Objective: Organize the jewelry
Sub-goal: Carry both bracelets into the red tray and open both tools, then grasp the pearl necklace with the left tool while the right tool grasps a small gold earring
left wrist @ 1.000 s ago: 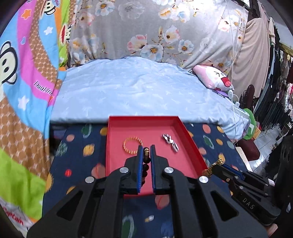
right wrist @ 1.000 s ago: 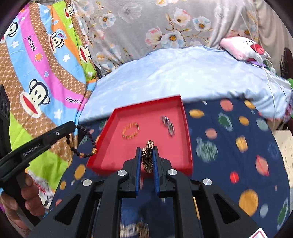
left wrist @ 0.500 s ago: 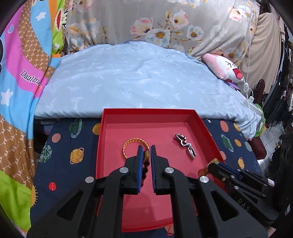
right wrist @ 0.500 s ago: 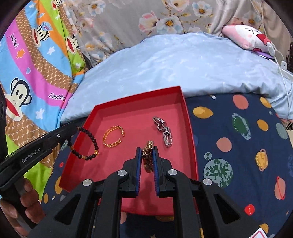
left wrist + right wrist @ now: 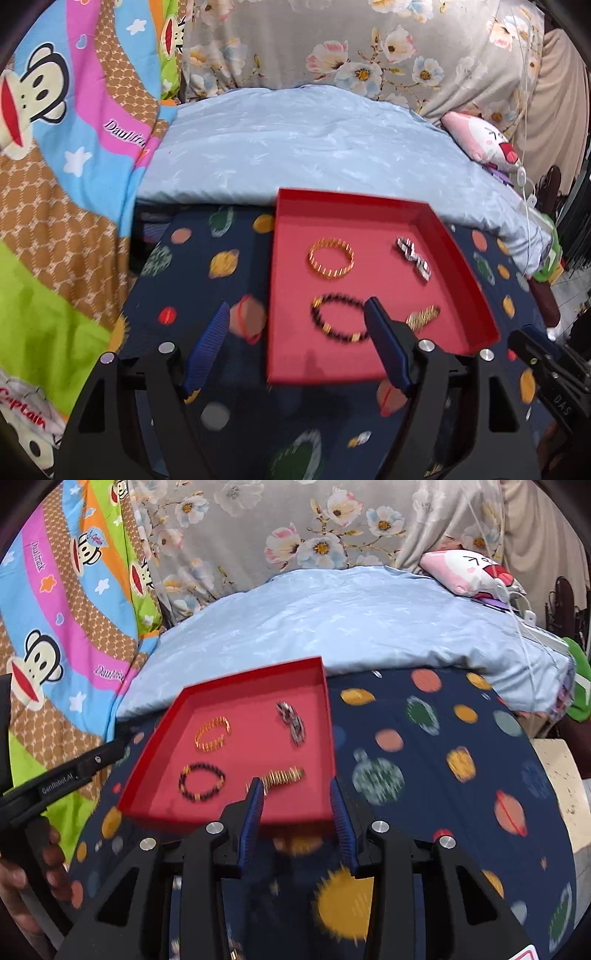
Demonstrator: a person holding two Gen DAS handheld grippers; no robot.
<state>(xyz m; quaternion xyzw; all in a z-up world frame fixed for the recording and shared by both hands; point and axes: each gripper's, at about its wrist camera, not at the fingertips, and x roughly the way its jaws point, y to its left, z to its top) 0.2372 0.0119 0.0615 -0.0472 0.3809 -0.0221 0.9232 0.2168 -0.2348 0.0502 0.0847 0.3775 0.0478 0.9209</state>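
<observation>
Now both my tools, left tool (image 5: 295,328) and right tool (image 5: 295,794), stand wide open and hold nothing. Four bracelets lie apart inside the red tray (image 5: 155,771). I should lift straight away, not brushing the beaded bracelet (image 5: 338,317).

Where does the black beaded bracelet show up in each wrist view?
Left wrist: black beaded bracelet lies low in the red tray, beside the right fingertip.
Right wrist: lower-left part of the tray, at.
Shared landmark: gold bangle, just beyond it.
</observation>
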